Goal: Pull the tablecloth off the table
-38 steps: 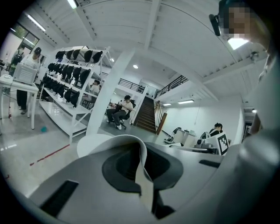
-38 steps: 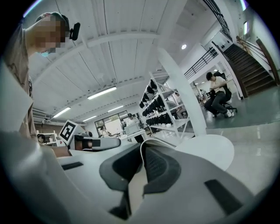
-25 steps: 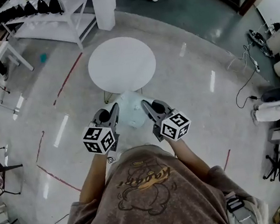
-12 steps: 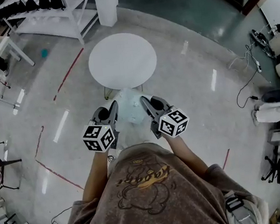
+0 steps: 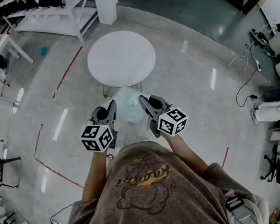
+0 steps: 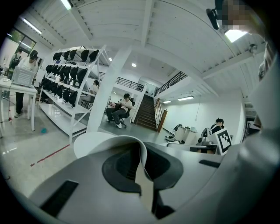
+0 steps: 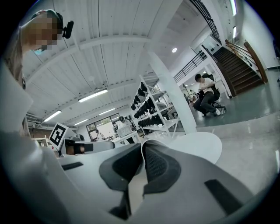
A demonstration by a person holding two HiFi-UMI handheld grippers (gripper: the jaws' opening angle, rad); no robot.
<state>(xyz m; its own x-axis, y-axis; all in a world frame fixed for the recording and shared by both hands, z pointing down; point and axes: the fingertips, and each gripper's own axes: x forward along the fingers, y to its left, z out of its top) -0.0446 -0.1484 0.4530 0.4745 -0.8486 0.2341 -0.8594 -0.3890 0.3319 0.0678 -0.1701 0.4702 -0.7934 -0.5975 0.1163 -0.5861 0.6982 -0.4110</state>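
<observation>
The round white table (image 5: pixel 121 58) stands bare ahead of me. The white tablecloth (image 5: pixel 128 109) hangs bunched between my two grippers, off the table and over the floor. My left gripper (image 5: pixel 111 110) is shut on one edge of the cloth; in the left gripper view a fold of cloth (image 6: pixel 143 183) is pinched between the dark pads. My right gripper (image 5: pixel 145 105) is shut on the other edge, and the right gripper view shows a thin strip of cloth (image 7: pixel 138 181) caught in its jaws. Both grippers are held close to my chest, pointing at the table (image 7: pixel 197 146).
A white shelf rack (image 5: pixel 52 16) and a white pillar (image 5: pixel 105 4) stand beyond the table. Red tape lines (image 5: pixel 67 75) cross the polished floor. Cables and equipment (image 5: pixel 268 42) lie at the right. A seated person (image 6: pixel 123 109) is far off by the stairs.
</observation>
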